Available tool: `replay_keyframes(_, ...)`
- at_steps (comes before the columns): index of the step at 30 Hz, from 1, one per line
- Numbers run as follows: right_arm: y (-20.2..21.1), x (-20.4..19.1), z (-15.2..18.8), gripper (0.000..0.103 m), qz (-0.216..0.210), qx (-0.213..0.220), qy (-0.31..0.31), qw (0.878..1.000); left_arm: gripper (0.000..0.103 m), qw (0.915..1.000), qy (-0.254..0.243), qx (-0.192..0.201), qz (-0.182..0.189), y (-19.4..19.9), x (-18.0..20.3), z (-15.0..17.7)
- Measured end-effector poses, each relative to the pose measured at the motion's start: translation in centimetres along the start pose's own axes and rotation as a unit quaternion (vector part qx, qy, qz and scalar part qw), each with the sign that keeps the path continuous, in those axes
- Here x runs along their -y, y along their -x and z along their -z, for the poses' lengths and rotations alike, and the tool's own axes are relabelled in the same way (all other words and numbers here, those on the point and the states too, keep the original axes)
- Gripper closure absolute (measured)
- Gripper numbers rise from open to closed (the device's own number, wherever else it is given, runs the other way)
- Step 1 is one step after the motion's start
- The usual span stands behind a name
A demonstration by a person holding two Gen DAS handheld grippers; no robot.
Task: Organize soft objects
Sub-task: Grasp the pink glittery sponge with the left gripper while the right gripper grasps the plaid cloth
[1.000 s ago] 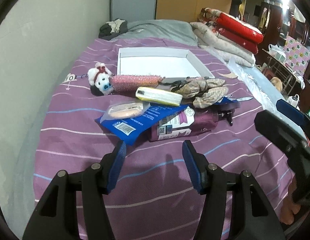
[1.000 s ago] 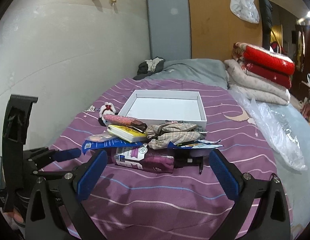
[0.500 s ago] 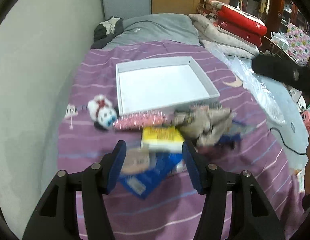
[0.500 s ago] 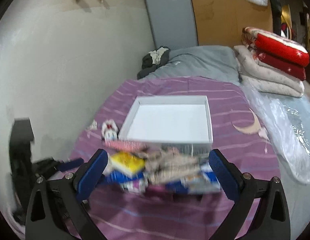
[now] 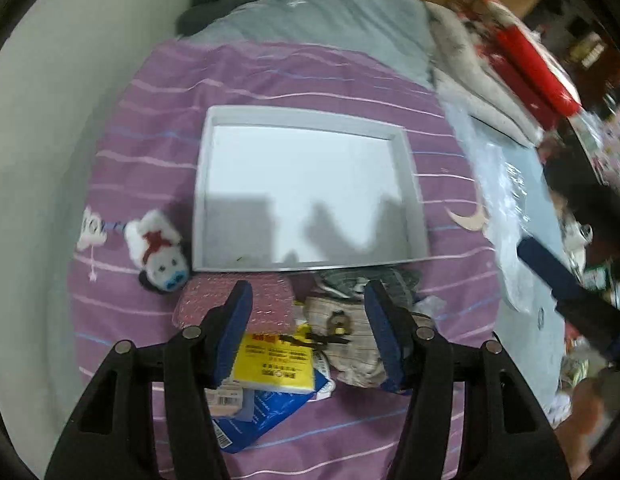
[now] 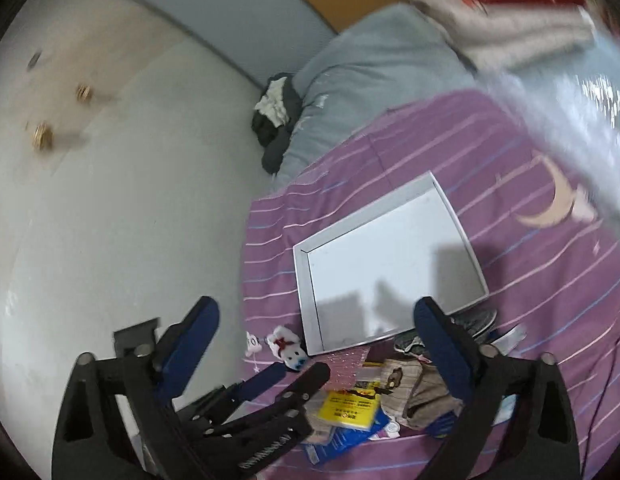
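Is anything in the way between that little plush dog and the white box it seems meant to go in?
Nothing visible. The plush dog lies on the bedspread right beside the box's left wall, and the box is open-topped with only shadows inside. The left gripper, open and holding nothing, hovers over the pile nearer the camera.

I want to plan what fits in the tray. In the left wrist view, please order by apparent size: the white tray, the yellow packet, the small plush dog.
1. white tray, clearly the largest.
2. yellow packet, partly hidden by a gripper finger.
3. plush dog.

The last two look close in size, so their order is unsure.
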State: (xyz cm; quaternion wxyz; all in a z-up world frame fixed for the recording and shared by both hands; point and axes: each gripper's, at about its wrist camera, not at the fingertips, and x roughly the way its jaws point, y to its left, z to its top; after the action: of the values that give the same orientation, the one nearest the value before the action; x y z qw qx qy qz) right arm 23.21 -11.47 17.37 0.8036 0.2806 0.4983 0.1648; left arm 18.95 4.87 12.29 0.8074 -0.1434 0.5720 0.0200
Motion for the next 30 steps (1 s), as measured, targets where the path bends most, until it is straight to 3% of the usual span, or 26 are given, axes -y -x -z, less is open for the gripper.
replay_keyframes(4, -0.4, 3.6, 1.2, 0.023, 0.061, 0.012, -0.022, 0.998, 0.044, 0.9998, -0.006, 0.016, -0.003, -0.8, -0.3, 0.9)
replay_keyframes(8, -1.1, 6.1, 2.7, 0.024, 0.042, 0.011, -0.034, 0.998, 0.044, 0.9988, 0.033, 0.036, 0.009, -1.1, -1.9, 1.2)
replay_keyframes(16, -4.5, 9.5, 4.5, 0.024, 0.046, -0.003, -0.042, 0.998, 0.044, 0.9941, 0.092, 0.050, 0.029, -3.2, -6.1, 2.2)
replay_keyframes(22, -6.4, 10.9, 4.6, 0.024, 0.054, -0.011, -0.042, 0.998, 0.044, 0.9913, 0.126, 0.031, 0.024, -5.3, -8.6, 2.2)
replay_keyframes(26, -6.7, 10.5, 4.5, 0.024, 0.056, -0.009, -0.031, 0.998, 0.044, 0.9888, 0.147, 0.025, -0.007, -5.9, -10.1, 2.5)
replay_keyframes(30, -7.0, 10.2, 4.6, 0.024, 0.061, -0.011, -0.025, 0.998, 0.042, 0.9868, 0.160, 0.018, 0.013, -5.5, -11.4, 2.8)
